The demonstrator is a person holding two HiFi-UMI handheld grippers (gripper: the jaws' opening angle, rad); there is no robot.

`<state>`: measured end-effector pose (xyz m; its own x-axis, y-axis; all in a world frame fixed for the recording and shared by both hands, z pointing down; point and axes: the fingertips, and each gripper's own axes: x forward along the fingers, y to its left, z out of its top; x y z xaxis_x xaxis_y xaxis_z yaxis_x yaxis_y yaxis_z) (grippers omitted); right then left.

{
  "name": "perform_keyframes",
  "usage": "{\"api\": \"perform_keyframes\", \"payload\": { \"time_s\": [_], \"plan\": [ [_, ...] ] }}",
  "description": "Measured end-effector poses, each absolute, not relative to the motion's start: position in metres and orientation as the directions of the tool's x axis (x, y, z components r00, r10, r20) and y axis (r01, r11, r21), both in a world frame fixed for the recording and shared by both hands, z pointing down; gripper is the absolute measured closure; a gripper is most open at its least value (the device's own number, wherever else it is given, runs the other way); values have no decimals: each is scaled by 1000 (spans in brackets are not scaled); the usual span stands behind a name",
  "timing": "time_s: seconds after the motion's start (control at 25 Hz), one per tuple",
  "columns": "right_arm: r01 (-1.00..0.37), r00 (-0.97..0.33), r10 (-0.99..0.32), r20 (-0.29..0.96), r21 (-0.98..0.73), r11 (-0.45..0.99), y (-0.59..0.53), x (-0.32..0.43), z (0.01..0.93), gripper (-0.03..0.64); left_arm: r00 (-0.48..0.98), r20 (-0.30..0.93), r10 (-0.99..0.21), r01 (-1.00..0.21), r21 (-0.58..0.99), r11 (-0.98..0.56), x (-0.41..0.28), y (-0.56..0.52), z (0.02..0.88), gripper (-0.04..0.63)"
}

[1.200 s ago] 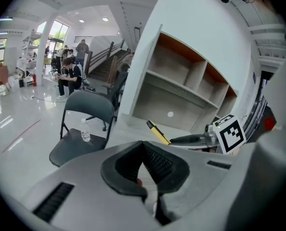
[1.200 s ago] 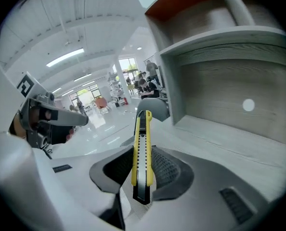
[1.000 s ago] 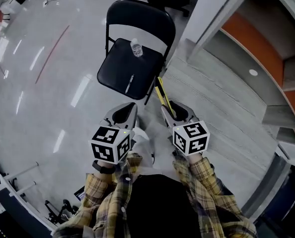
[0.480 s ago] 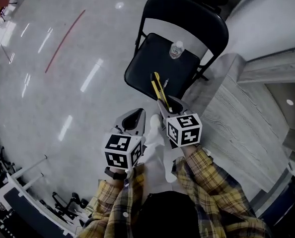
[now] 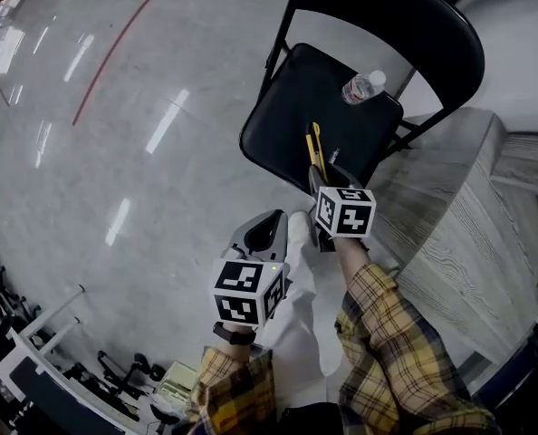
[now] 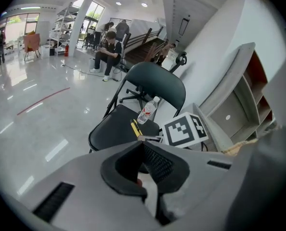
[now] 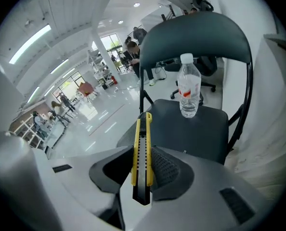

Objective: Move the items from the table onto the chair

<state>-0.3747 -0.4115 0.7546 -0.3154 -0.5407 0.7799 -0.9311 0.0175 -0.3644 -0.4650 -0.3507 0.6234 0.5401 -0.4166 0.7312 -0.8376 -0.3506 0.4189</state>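
Right tool (image 5: 321, 172): clamps yellow knife (image 5: 315, 143), now lower over chair seat (image 5: 283, 107) | left tool (image 5: 272, 221): closed, empty, lower too

The shiny pale grey floor (image 5: 115, 152) has bright streaks of light on it, and a thin red line (image 5: 112, 60) runs across it. A grey wooden step (image 5: 468, 234) meets the floor's right edge. Far off, bright windows (image 6: 92, 11) and small round ceiling lamps (image 6: 144, 5) light the big white room.
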Motion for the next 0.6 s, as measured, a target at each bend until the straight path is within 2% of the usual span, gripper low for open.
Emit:
{"api": "perform_keyframes", "payload": {
  "time_s": [0.28, 0.6],
  "plan": [
    [-953, -259, -478, 839, -302, -13, -431, -374, 841, 489, 520, 760, -390, -854, 454, -254, -491, -333, 669, 591],
    [-960, -254, -426, 869, -278, 4, -435, -379, 884, 489, 505, 775, -380, -863, 437, -255, -503, -336, 678, 591]
  ]
}}
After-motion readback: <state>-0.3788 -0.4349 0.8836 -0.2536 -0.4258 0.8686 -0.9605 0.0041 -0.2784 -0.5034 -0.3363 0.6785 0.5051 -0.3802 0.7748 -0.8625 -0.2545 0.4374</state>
